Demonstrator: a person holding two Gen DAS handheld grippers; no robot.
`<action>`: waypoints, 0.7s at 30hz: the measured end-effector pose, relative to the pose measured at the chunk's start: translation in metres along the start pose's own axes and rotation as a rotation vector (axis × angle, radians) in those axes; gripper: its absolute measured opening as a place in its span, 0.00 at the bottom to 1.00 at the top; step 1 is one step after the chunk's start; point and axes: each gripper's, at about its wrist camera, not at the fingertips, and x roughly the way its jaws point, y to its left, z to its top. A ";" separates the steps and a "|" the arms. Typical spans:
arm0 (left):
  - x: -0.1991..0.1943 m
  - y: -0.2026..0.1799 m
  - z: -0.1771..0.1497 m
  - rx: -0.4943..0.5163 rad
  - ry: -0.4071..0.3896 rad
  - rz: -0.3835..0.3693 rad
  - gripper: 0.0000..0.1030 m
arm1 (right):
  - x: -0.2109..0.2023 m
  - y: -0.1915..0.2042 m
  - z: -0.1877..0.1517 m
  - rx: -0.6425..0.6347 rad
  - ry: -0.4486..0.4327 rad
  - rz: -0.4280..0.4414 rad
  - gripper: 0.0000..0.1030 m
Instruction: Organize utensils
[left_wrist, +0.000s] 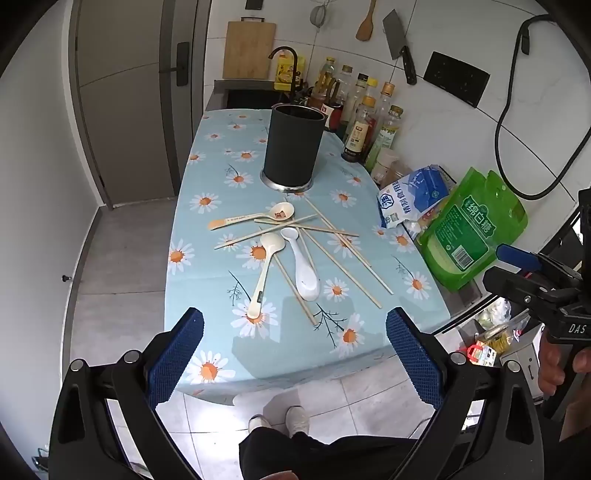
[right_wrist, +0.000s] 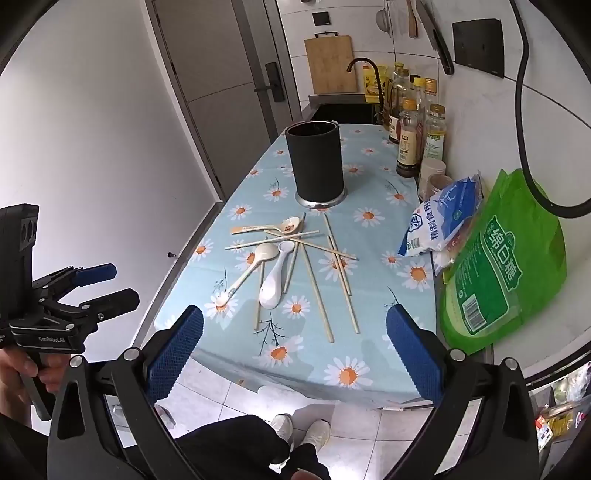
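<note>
A loose heap of utensils lies mid-table: several wooden chopsticks (left_wrist: 343, 258) (right_wrist: 314, 291), a short white spoon (left_wrist: 304, 269) (right_wrist: 275, 280), a cream long-handled spoon (left_wrist: 264, 273) (right_wrist: 247, 273) and a patterned spoon (left_wrist: 258, 217) (right_wrist: 273, 227). Behind them stands a tall dark utensil holder (left_wrist: 293, 144) (right_wrist: 317, 162), upright with its top uncovered. My left gripper (left_wrist: 293, 350) hangs open over the table's near edge, short of the heap, with nothing between its blue pads. My right gripper (right_wrist: 295, 349) is also open and empty, above the near edge; it shows too at the left view's right side (left_wrist: 517, 266).
The table wears a blue daisy cloth (left_wrist: 221, 184) (right_wrist: 369, 229). Along the right wall stand oil and sauce bottles (left_wrist: 365, 125) (right_wrist: 413, 140), a blue-white salt bag (left_wrist: 413, 199) (right_wrist: 439, 221) and a green sugar bag (left_wrist: 469, 229) (right_wrist: 502, 266). A sink and faucet (left_wrist: 288, 66) lie beyond. The person's feet (left_wrist: 280, 424) stand below the table.
</note>
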 end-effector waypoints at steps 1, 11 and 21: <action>0.000 0.000 0.000 0.003 0.002 -0.002 0.93 | 0.001 0.000 0.000 -0.002 0.006 -0.002 0.96; -0.002 -0.015 -0.001 0.007 -0.017 0.002 0.93 | -0.011 -0.024 -0.008 0.026 -0.012 0.001 0.96; 0.006 -0.013 -0.004 0.001 0.005 -0.011 0.93 | -0.010 -0.017 -0.006 0.018 -0.001 0.008 0.96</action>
